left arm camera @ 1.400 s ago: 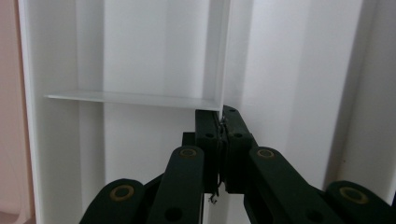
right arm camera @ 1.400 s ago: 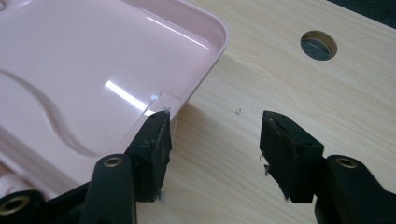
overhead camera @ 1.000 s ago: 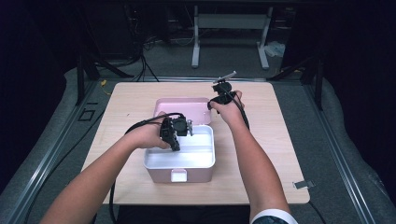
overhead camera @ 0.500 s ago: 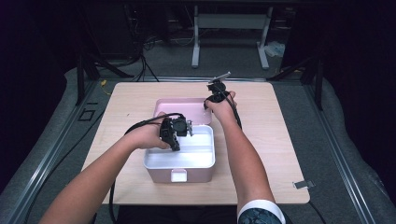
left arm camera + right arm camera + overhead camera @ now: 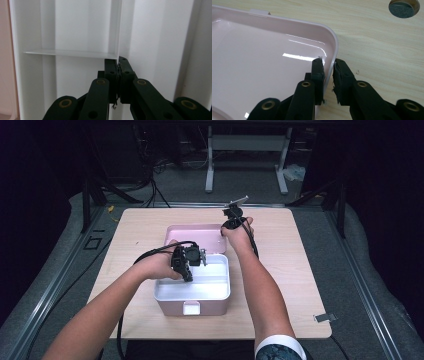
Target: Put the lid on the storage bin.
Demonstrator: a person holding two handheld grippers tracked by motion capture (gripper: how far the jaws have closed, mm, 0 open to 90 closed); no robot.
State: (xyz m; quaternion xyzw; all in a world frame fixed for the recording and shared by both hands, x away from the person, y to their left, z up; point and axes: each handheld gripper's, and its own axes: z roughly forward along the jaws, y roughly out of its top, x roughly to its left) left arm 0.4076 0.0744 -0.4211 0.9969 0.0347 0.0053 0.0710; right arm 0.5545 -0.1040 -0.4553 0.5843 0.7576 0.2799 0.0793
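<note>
glossy pink lid (image 5: 262, 62), white ribbed tray (image 5: 82, 30), woodgrain table (image 5: 374, 32)

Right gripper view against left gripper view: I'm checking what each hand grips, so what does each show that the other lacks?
The right gripper view shows the right gripper with its jaws just closing astride the pink lid's rim, on the wooden table. The left gripper view shows the left gripper shut on a white divider inside the box. Both look along black jaws at the same box set.

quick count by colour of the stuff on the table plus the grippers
pink: 2, box and its open lid
white: 1, divider tray in the box
black: 2, left gripper, right gripper
total: 5
</note>
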